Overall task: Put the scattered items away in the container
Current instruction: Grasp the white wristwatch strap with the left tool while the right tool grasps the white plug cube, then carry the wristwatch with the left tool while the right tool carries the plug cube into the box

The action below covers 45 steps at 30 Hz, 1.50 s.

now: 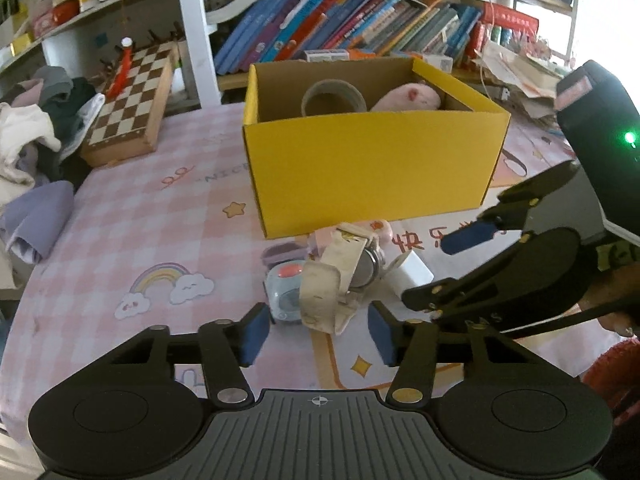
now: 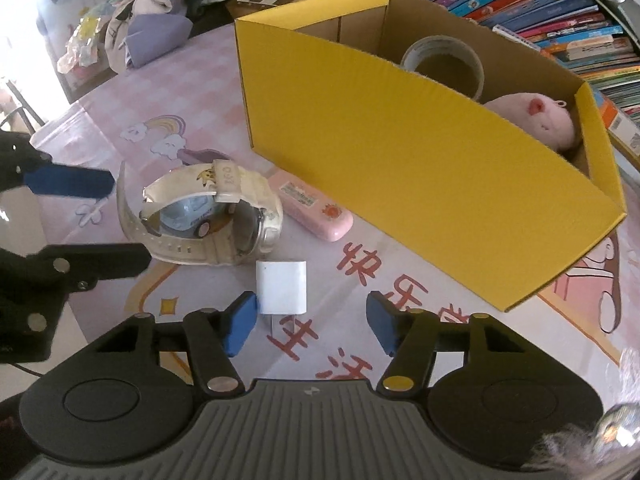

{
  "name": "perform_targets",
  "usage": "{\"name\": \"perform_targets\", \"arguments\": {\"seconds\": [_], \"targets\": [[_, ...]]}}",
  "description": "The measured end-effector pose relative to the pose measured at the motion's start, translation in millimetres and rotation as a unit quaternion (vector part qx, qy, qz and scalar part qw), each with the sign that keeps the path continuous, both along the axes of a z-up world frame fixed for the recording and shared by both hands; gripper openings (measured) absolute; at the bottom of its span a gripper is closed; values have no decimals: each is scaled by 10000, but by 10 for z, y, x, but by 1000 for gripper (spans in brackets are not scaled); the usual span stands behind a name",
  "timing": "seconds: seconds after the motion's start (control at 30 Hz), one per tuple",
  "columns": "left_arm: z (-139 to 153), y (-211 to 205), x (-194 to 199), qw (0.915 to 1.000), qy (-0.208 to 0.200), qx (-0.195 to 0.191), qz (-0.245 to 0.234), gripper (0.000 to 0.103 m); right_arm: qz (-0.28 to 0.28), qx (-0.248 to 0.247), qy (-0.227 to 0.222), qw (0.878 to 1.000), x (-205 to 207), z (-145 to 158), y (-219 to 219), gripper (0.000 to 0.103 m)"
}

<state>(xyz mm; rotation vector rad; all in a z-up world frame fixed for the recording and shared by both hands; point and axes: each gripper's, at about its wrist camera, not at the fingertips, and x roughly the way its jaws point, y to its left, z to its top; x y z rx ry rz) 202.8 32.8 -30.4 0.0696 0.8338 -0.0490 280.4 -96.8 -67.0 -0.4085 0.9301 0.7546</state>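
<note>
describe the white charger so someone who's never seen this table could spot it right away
Find the yellow box on the pink checked tablecloth. Loose items lie in front of its long side: a cream watch, a pink case and the charger, nearest the right gripper. It is the only plain white block, with two metal prongs at one end.

Pink checked tablecloth (image 1: 168, 216); bookshelf (image 1: 340, 24) behind; bright daylight
</note>
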Motion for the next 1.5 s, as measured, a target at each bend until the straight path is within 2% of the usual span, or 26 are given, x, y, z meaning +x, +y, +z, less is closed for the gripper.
{"name": "perform_targets", "arguments": {"seconds": [0.2,0.23,0.27,0.3,0.33,0.6,0.87,1.17,1.2,1.3,1.5], "targets": [[-79,-14,72,9999,69,110,7,38,128,61,52,9999,57,-69,103,49],[-84,-11,86,9999,71,120,7,33,173,78,69,9998,57,-73,115,42],[-87,-8,97,9999,80,118,-9,30,219,95,87,9997,57,-77,128,40],[-90,-6,107,9999,89,120,-29,24,259,115,103,9995,50,-68,126,30],[-88,-9,111,9999,91,134,-57,17,299,135,119,9994,43,-58,125,25],[25,-54,71,9996,-86,121,-258,17,-99,313,176,9993,77,68,-87,25],[203,-44,101,9984,-199,-476,-235,17,-313,493,267,9979,20,186,-265,25],[360,-89,114,9965,-379,-652,-348,16,-477,657,157,9966,-24,369,-469,25],[385,-91,113,9963,-416,-659,-358,15,-489,669,149,9965,-27,389,-488,25],[468,-87,112,9957,-546,-658,-364,0,-492,715,121,9962,-46,444,-537,25],[443,-62,164,9959,-518,-654,-358,0,-564,749,67,9956,-21,485,-591,25]]}}
